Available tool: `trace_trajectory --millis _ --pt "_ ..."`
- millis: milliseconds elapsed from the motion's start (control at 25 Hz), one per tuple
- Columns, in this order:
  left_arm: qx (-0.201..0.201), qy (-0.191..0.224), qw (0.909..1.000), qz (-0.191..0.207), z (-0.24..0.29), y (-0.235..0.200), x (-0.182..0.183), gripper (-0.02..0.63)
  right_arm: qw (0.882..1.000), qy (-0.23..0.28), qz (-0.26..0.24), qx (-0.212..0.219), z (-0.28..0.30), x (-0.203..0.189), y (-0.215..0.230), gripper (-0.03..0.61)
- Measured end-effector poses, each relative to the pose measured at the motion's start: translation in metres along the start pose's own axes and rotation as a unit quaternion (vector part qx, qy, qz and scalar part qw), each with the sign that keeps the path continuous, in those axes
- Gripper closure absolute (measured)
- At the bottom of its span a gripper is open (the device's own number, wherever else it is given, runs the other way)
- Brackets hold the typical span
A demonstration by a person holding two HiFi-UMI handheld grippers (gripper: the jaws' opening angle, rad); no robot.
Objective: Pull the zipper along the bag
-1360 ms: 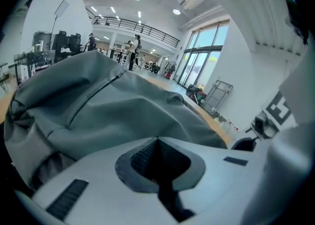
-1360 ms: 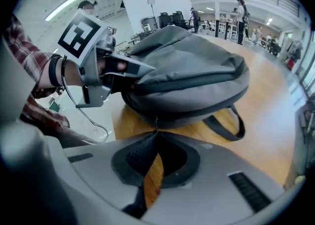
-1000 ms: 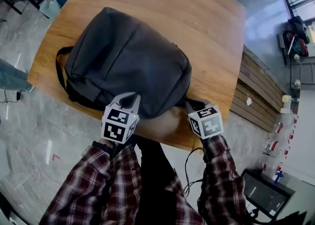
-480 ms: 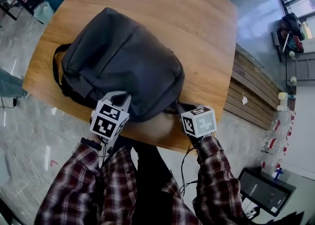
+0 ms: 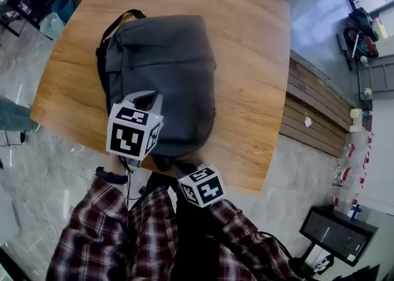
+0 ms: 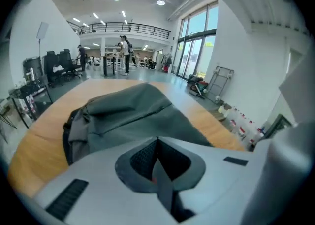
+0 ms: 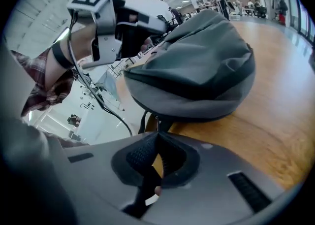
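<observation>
The right gripper (image 5: pixel 170 165) sits lowest and nearest the person, off the near edge of the desk (image 5: pixel 252 58), its forearm in a plaid sleeve (image 5: pixel 246 237) drawn in across the body and its marker cube (image 5: pixel 202 186) tilted. Its jaws are pressed together on a dark strap (image 7: pixel 158 123) that hangs from the near end of the bag (image 5: pixel 166 71); whether this is the zipper's pull cannot be told. The left gripper (image 5: pixel 148 96) is held higher, over the near part of the bag, pointing away from the person, with the wrist straight and a black band round it. Its jaws are pressed together, and its own view looks out over the bag's grey top. There are two grippers, one bag and one desk. The bag lies lengthwise on the wooden desk, its near end at the desk's near edge, and one black shoulder strap (image 5: pixel 114 24) loops out at its far left corner. Beyond the desk lies a grey floor, and a few people (image 6: pixel 124 54) stand far off in the hall
</observation>
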State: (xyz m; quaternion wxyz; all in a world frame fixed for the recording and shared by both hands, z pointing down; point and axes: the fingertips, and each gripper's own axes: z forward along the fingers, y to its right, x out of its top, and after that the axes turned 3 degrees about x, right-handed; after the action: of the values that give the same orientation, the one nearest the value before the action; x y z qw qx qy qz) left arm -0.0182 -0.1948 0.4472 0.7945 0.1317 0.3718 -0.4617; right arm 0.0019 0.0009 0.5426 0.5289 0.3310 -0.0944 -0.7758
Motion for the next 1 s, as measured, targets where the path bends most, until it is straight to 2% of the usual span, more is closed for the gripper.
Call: trace_trajectory --millis 80,120,200,320,600,1000 --pt "-0.040 -0.017 0.9988 -0.021 0.003 0.024 -0.012 0.603 1.000 -0.002 -0.004 0.013 0.012 0.005 -0.017 0.571" --pt "-0.048 -0.030 0.9980 -0.030 0.007 0.030 -0.024 0.603 1.000 -0.003 -0.007 0.017 0.016 0.007 -0.022 0.571" --pt "-0.042 -0.050 0.9975 -0.028 0.016 0.031 -0.051 0.603 1.000 -0.009 -0.013 0.022 0.020 0.009 -0.027 0.571" --pt "-0.031 -0.050 0.9983 -0.001 0.028 0.025 -0.077 0.603 0.999 -0.019 -0.024 0.020 0.022 0.004 -0.025 0.571" --pt "-0.051 -0.022 0.9982 0.023 0.026 0.030 -0.079 0.604 0.998 -0.020 -0.060 -0.020 0.009 0.001 -0.007 0.571" --pt "-0.044 -0.020 0.9960 0.076 0.026 0.038 -0.081 0.604 0.991 -0.024 -0.088 -0.101 -0.050 0.012 0.080 0.569"
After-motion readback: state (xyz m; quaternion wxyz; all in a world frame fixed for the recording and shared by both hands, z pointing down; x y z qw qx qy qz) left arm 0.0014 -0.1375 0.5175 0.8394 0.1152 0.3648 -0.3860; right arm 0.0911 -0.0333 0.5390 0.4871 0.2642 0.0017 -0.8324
